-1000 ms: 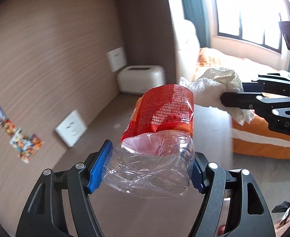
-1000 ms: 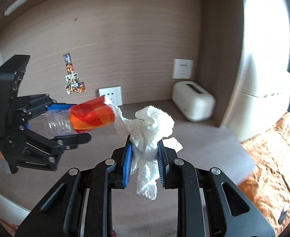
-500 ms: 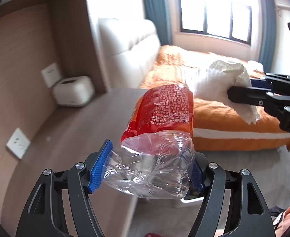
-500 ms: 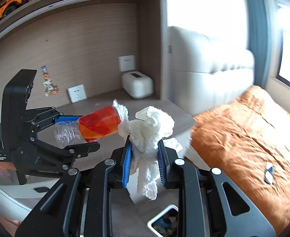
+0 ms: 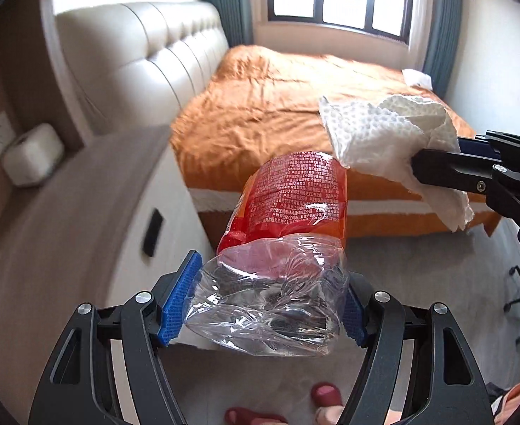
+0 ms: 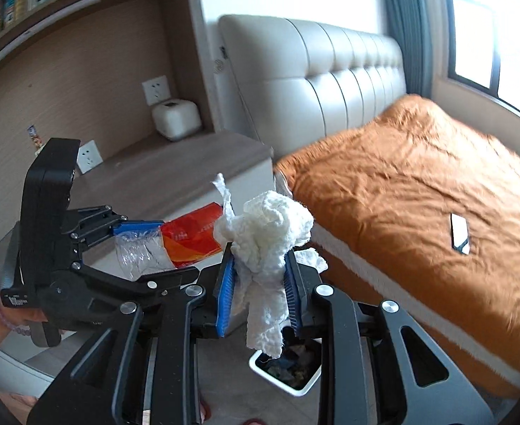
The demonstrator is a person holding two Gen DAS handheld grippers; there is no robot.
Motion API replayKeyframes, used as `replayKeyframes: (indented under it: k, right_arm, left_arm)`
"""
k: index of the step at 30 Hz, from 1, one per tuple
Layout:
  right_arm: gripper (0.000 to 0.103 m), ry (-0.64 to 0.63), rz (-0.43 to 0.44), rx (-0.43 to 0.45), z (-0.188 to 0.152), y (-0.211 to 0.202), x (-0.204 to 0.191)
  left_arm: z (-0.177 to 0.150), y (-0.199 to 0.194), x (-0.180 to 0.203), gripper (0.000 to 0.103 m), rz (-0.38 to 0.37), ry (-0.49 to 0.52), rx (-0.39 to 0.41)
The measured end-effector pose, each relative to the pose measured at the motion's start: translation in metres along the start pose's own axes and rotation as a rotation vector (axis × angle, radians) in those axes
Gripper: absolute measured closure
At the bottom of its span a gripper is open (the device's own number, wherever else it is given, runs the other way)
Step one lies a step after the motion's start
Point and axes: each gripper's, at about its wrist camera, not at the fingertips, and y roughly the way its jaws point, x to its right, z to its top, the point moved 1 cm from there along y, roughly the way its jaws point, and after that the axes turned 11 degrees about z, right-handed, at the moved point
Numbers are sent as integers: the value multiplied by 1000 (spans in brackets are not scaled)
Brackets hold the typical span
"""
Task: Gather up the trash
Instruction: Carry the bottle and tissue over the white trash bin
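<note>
Left gripper [image 5: 263, 301] angled downward, pads clamped on a crushed clear bottle [image 5: 267, 304] with red label. At its 2 o'clock, right gripper [image 6: 260, 283], jaws narrow and just easing apart, pinched a wadded paper towel [image 6: 265, 237]. White bin [image 6: 288, 372] below it at 6 o'clock; orange bed [image 6: 419, 212] beyond.

One crushed bottle [image 5: 270, 297], one paper wad [image 6: 270, 233], one white bin [image 6: 288, 372], two wall sockets [image 6: 156, 89], one bed [image 6: 419, 205]
</note>
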Motion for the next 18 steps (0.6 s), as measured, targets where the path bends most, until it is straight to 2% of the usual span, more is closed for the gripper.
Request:
replayKeyframes:
  k: [6,13,18]
  right_arm:
    - [74,115,-21,-68,-46,46,50]
    - [75,223,-29,-162,-111,127,100]
    - [75,274,-31,-241,-169,194,132]
  left_arm:
    - [-27,77,34,33,-66,17,-111]
    - [-77,188,63,33,-103,44,-221]
    - [-120,275,75,33,-132,34,-288]
